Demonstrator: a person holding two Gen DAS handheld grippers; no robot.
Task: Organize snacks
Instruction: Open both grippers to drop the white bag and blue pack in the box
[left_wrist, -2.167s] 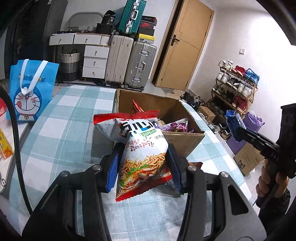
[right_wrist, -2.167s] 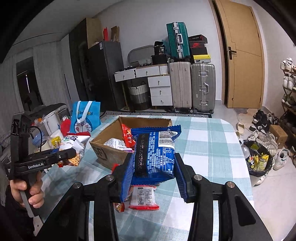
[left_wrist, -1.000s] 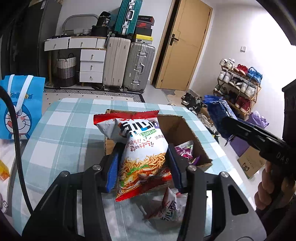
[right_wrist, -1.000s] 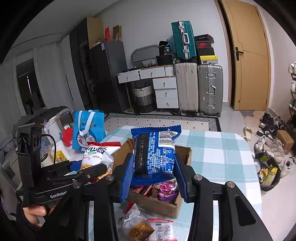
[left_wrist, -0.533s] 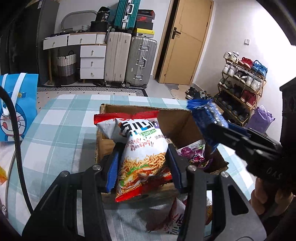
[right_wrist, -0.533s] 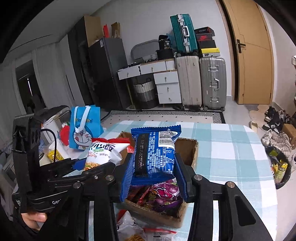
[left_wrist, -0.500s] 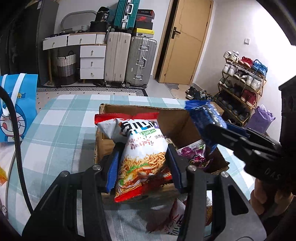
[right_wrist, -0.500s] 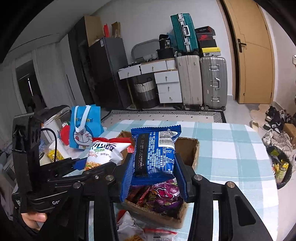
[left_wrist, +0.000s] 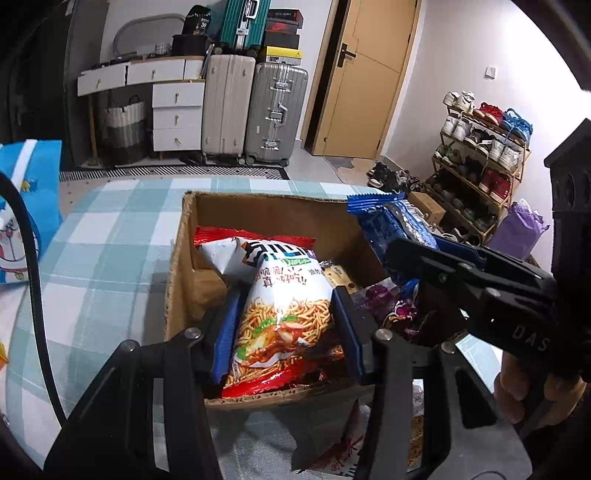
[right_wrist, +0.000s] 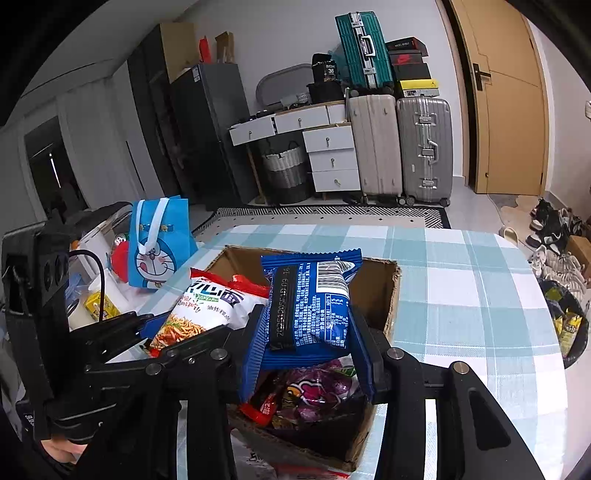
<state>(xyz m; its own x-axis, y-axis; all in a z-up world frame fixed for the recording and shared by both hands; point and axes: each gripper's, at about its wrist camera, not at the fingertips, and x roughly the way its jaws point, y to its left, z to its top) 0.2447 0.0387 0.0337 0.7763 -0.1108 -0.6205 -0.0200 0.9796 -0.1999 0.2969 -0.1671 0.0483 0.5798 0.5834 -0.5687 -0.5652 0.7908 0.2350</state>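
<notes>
Now both bags hang over the cardboard box (left_wrist: 177, 266), having sunk from above the table within a second. The left gripper (left_wrist: 284, 325) pinches the noodle-snack bag (left_wrist: 284, 306); the right gripper (right_wrist: 308, 332) pinches the blue packet (right_wrist: 310, 306). Judging by this, 2 releases should drop them in.

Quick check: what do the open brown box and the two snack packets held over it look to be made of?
Open brown box: corrugated cardboard, matte, with raw frayed edges. Red-and-white noodle snack packet: glossy plastic film, probably; it shows glare and wrinkles. Blue snack packet: similar printed film with crimped, serrated end seals.
</notes>
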